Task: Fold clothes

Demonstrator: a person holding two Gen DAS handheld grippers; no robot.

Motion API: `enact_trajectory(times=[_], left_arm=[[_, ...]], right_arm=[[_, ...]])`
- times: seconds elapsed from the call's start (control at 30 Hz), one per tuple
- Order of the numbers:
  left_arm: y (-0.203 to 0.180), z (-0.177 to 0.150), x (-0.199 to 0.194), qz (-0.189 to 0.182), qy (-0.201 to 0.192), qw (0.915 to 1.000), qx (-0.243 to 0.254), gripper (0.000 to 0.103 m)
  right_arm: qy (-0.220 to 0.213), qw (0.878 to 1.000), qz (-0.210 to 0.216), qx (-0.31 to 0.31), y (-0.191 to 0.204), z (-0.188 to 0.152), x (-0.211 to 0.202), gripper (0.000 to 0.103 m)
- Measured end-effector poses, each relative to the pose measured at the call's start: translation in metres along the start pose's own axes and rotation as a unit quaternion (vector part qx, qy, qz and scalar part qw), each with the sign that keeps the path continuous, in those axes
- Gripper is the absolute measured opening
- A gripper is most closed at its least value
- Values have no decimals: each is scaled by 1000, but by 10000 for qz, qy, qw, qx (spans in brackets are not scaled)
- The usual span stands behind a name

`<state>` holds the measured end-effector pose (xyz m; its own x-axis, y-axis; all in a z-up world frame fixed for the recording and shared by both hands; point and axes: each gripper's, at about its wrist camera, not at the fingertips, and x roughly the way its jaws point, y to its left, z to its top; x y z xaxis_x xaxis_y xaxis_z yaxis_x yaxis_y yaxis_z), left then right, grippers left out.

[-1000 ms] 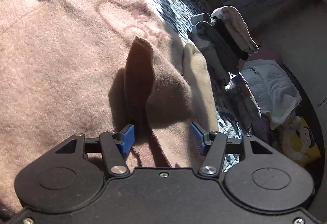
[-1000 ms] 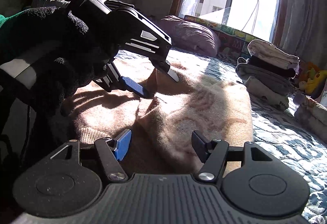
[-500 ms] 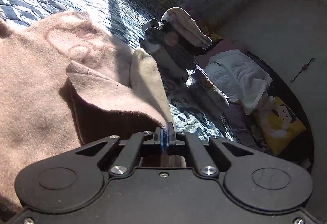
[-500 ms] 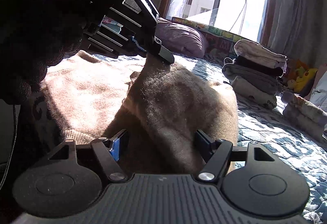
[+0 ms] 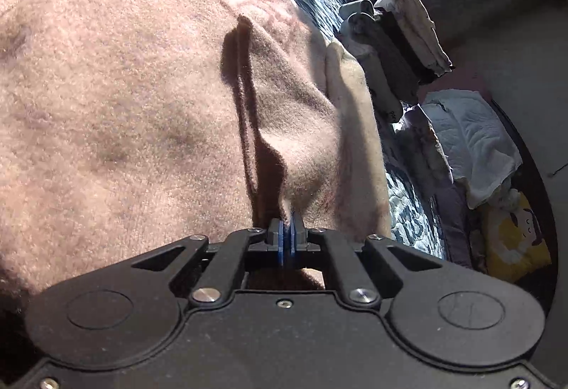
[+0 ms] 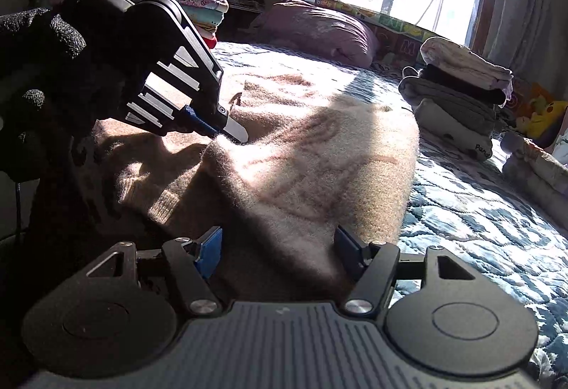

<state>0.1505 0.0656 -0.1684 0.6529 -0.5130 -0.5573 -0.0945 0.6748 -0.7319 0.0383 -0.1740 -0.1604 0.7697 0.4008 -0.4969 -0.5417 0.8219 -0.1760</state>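
A fuzzy pink-beige sweater (image 5: 124, 112) lies spread over the bed and fills most of the left wrist view. My left gripper (image 5: 287, 238) is shut on a pinched ridge of this sweater, which rises in a fold ahead of the blue pads. In the right wrist view the sweater (image 6: 312, 158) is folded over itself, and the left gripper (image 6: 227, 133), held by a black-gloved hand (image 6: 39, 62), pinches its upper edge. My right gripper (image 6: 278, 252) stands open low over the sweater's near edge, with cloth lying between its fingers.
A blue quilted bedspread (image 6: 479, 211) covers the bed. A stack of folded clothes (image 6: 461, 94) sits at the right, a second stack (image 6: 198, 5) at the back left. A purple pillow (image 6: 319, 30) lies under the window. White cloth (image 5: 472, 140) and a yellow toy (image 5: 514, 240) lie beside the bed.
My left gripper went from open around a sweater fold to shut on it, lifted it, then came back down lower over the sweater. My right gripper stayed open near the sweater's edge.
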Motion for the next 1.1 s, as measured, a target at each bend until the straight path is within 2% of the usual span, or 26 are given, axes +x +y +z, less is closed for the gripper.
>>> enact_trajectory(times=[0.07,0.1,0.2,0.23,0.3,0.37,0.4,0.43,0.5,0.53,0.6,0.67,0.7,0.77,0.83,0.87,0.9,0.97,1.03,1.07,1.1], left_arm=[[2,9,-6,-156,-133,9997,-97,3],[4,12,-7,-290,-158,9992,-212,7],[-3,22,-8,-515,-272,9981,-207,34],[-6,25,-8,-565,-303,9978,-195,39],[-9,29,-2,-543,-342,9977,-201,40],[-8,31,6,-284,-414,9986,-153,39],[-6,32,12,-166,-410,9989,-144,22],[-5,32,15,-60,-463,9989,-92,0],[-13,27,2,90,-842,9961,266,0],[-20,23,-2,242,-981,9930,617,0],[-26,14,8,900,-963,9822,1340,0],[-12,14,13,769,-872,9882,1002,1],[-15,17,9,794,-862,9879,1012,2],[-27,18,-2,1047,-1001,9811,1284,3],[-38,16,-13,1270,-1194,9711,1629,10],[-45,14,-17,1244,-1311,9664,1829,10],[-52,14,-19,1176,-1383,9628,2000,10],[-68,19,-11,839,-1306,9622,2239,17],[-84,23,6,634,-1228,9568,2557,29],[-86,24,16,618,-1069,9565,2642,34],[-85,24,30,692,-846,9561,2719,47]], right_arm=[[-132,9999,29,-2,0,0,-6,60],[-236,9997,31,-6,0,0,-9,58],[-575,9983,-52,-64,2,5,-9,58],[-589,9982,-61,-105,5,7,-6,59],[-585,9980,-57,-213,10,10,1,59],[-510,9983,15,-296,15,12,9,58],[-314,9991,132,-272,17,13,13,56],[-129,9993,246,-250,18,13,18,54],[-45,9989,361,-287,16,12,14,52],[-7,9987,418,-304,15,12,12,51],[-9,9982,500,-315,14,9,8,51],[-10,9978,581,-329,13,7,4,51],[-8,9976,597,-363,13,6,2,51],[-45,9974,638,-330,13,6,-3,51],[-230,9971,679,-237,10,9,-11,47],[-392,9973,590,-176,8,12,-12,45],[-554,9971,501,-115,5,15,-14,44],[-769,9966,271,69,2,18,-14,47],[-324,9984,351,298,-4,15,1,61],[-101,9983,390,412,-7,14,8,62],[111,9977,433,515,-10,12,15,64]])
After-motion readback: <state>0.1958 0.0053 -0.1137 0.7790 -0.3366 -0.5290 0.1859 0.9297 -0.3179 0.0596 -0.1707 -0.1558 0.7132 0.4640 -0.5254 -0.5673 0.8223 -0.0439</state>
